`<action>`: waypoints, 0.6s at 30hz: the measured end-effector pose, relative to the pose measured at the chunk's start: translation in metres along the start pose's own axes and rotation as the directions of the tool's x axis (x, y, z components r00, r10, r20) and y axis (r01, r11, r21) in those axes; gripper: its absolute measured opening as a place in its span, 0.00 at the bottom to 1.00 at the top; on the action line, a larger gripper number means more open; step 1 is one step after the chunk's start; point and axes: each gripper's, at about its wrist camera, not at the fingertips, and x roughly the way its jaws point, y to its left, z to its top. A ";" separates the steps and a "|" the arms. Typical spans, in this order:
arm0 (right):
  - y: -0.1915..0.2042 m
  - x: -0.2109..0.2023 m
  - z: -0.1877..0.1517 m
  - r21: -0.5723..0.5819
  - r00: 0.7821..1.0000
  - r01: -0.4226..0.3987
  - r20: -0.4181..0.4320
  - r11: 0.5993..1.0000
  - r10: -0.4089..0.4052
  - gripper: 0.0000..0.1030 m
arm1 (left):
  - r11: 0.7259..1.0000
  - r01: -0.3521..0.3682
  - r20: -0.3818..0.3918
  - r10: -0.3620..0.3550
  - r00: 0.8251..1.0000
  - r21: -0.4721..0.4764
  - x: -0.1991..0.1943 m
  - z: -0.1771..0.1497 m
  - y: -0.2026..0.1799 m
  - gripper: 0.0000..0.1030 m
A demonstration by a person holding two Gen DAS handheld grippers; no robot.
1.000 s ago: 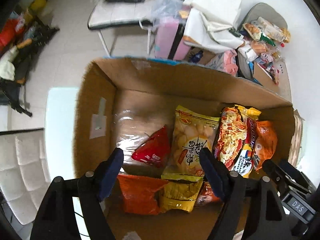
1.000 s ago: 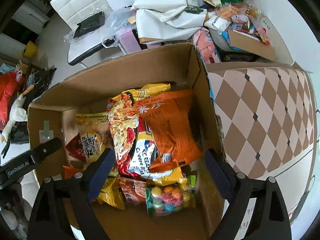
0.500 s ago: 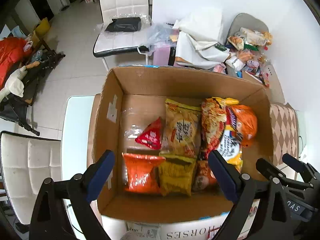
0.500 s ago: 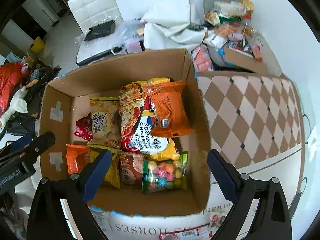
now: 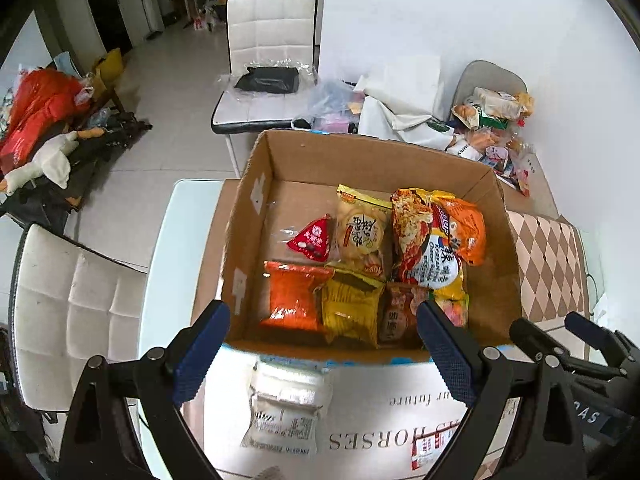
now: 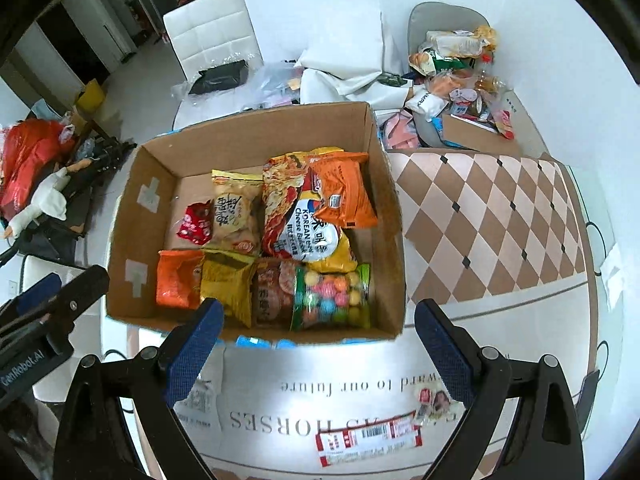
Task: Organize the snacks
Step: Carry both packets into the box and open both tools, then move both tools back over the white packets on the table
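Both grippers are now standing higher and further back from the cardboard box [image 6: 256, 216] than a second ago, when their fingers were down among the packets; I judge they are pulling away because the last packets are already put down.

At six o'clock in each view, the left gripper [image 5: 320, 352] and the right gripper [image 6: 316, 348] are hanging with jaws wide apart and nothing between them. They are pointing downward over the near wall of the box, which is standing on the worktop [image 6: 520, 320].

Inside the box the snacks are lying flat and side by side, probably so that each one is staying visible. In the near row, from nine to three o'clock, are lying an orange packet [image 6: 178, 278], a yellow packet [image 6: 228, 284], a brown packet [image 6: 272, 292] and a candy bag [image 6: 332, 294]. Behind them are lying a red triangle packet [image 5: 314, 238], a cracker bag [image 6: 236, 214], a noodle packet [image 6: 300, 216] and an orange bag [image 6: 344, 196] that is resting partly on the noodle packet.

Toward one o'clock, well apart from the box, loose snacks [image 6: 456, 68] are piled on a grey chair and are not yet sorted.
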 end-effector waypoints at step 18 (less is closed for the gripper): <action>-0.088 0.024 -0.131 0.384 0.964 -0.094 -0.196 0.918 0.180 0.95 | 0.990 -0.058 -0.208 0.030 0.978 -0.130 0.020 -0.106 0.041 0.92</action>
